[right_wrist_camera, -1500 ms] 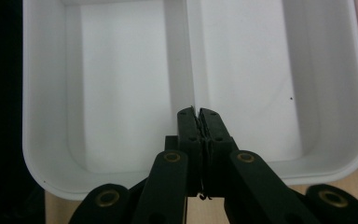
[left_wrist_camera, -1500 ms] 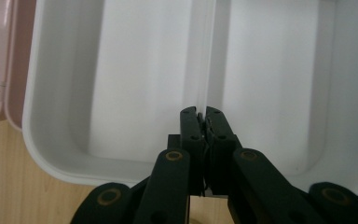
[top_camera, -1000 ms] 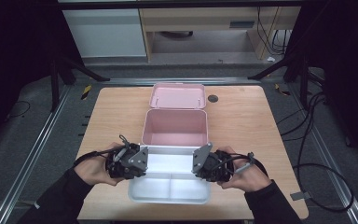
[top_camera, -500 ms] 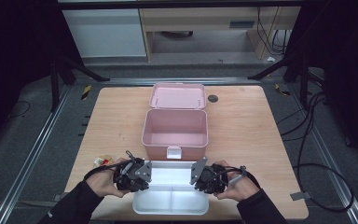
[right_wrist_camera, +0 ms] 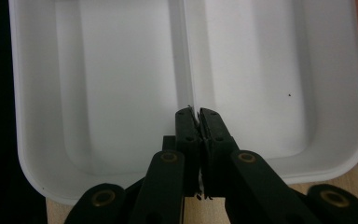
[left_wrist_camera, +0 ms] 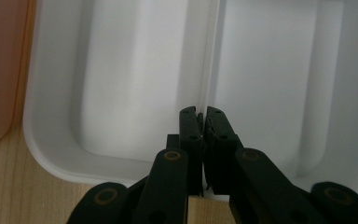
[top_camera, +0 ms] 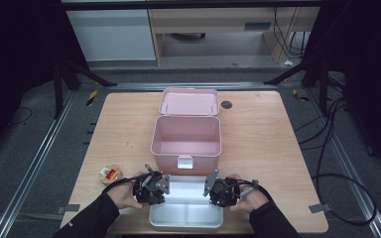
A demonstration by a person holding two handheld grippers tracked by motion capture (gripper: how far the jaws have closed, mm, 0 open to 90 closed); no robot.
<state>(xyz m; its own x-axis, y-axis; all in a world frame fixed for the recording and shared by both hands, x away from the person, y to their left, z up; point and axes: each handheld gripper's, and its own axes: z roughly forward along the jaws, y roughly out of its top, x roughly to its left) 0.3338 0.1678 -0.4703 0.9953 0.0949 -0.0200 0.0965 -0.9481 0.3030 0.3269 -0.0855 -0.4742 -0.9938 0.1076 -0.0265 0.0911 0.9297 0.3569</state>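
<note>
The white divided tray (top_camera: 186, 218) is seen at the near edge of the tabletop (top_camera: 263, 144), just before the open pink box (top_camera: 186, 140). It is gripped at both ends, on its central divider: the left gripper (left_wrist_camera: 199, 119) and the right gripper (right_wrist_camera: 196, 116) are each clenched on it.

I see the wooden table (top_camera: 268, 148) bearing a white tray (top_camera: 186, 218) between my jaws, a pink box (top_camera: 186, 141) beyond them, and a small round tin (top_camera: 110, 174) left of them.
</note>
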